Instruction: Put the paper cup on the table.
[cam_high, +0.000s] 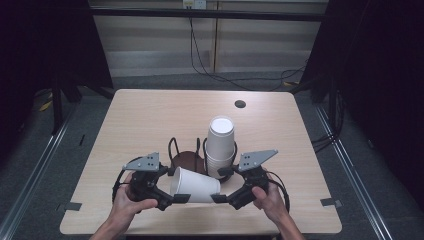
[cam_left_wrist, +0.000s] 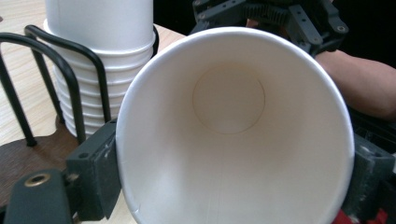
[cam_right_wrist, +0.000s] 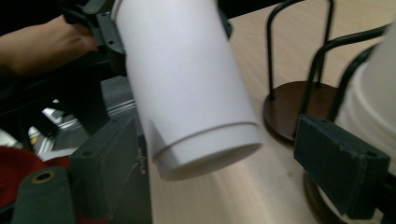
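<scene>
A white paper cup (cam_high: 195, 185) lies on its side in the air near the table's front edge, held between both grippers. My left gripper (cam_high: 176, 198) is shut on its rim; in the left gripper view the open mouth (cam_left_wrist: 233, 140) sits between both pads. My right gripper (cam_right_wrist: 229, 168) stands open around the cup's base (cam_right_wrist: 205, 154), with a clear gap to the jaw on the right of that view. Behind them a stack of white cups (cam_high: 220, 145) stands in a black wire holder on a brown base (cam_high: 186, 160).
The holder's near slot (cam_right_wrist: 289, 109) is bare wood with wire loops (cam_left_wrist: 70, 74) around it. A dark round hole (cam_high: 240, 104) sits in the light wooden table (cam_high: 150, 120) at the back. Cables hang behind the far edge.
</scene>
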